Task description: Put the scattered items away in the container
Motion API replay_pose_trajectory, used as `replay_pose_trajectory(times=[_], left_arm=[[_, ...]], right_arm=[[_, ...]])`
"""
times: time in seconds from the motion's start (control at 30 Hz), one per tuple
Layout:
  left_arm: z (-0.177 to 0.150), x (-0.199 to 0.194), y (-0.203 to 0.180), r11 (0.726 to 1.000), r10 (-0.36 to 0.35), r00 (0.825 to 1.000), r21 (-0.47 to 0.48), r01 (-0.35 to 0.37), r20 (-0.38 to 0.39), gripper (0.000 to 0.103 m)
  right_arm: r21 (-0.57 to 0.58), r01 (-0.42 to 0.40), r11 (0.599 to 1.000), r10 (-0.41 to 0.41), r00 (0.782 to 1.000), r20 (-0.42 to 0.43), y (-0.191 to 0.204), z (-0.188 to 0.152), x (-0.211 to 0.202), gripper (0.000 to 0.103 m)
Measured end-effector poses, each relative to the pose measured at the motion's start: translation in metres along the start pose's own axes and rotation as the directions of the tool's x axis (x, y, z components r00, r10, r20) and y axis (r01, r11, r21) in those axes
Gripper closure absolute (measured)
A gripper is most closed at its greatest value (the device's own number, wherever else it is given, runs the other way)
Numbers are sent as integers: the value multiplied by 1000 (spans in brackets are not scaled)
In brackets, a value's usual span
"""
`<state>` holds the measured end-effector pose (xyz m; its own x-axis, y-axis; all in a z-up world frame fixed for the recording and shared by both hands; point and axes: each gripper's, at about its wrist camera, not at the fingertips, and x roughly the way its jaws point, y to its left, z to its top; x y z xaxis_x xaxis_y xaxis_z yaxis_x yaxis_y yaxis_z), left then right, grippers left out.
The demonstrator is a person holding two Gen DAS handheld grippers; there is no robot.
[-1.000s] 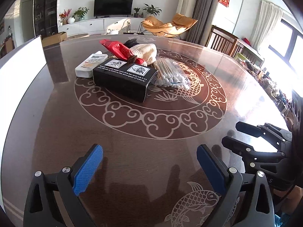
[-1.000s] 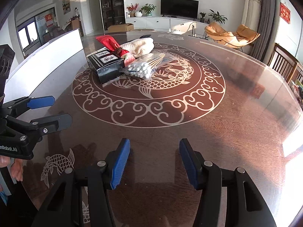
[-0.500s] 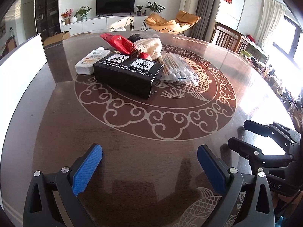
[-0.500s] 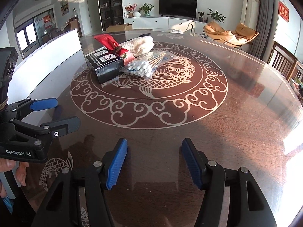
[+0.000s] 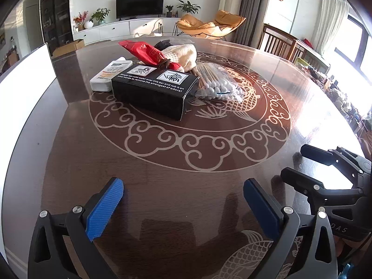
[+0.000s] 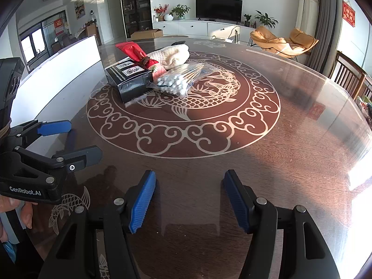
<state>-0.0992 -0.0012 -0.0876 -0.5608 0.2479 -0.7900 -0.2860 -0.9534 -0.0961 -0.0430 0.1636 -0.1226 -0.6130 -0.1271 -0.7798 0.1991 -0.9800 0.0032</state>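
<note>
Round dark table [image 5: 186, 186] with pale scrollwork and a carp inlaid, living room behind with a television [image 5: 139, 5] and orange lounge chairs [image 5: 209, 25]

Left wrist view: at the left edge, white container [image 5: 25, 76], only its outer wall seen, contents not visible. Well apart from it, near the table's middle, the scattered items in one pile: black box [image 5: 151, 93] in front, white bottle [image 5: 109, 74] touching its left end, red pouch [image 5: 144, 52] lying across the box's back edge, cream cloth [image 5: 183, 54] behind, bag of cotton swabs [image 5: 216, 83] just beside the box on the right. Low in front, left gripper [image 5: 183, 190], blue pads wide apart, holding nothing, bare table between them. To the right, right gripper [image 5: 295, 162], fingers parted, empty. Same pile, same places as a second ago

Right wrist view: own blue pads apart over bare wood, wider than a second ago, gripping nothing. Left gripper at the left edge, spread and empty, a hand [image 6: 11, 207] under it. Pile beyond the scrollwork ring, none of it in the container. Nothing between either gripper and the pile
</note>
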Motion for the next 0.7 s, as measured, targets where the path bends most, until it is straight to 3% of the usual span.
replay_pose_trajectory(times=[0.7], left_arm=[[0, -1, 2, 1000, -15, 1000, -14, 15, 9, 0]], right_arm=[[0, 1, 1000, -1, 1000, 0, 0, 0, 0, 40]])
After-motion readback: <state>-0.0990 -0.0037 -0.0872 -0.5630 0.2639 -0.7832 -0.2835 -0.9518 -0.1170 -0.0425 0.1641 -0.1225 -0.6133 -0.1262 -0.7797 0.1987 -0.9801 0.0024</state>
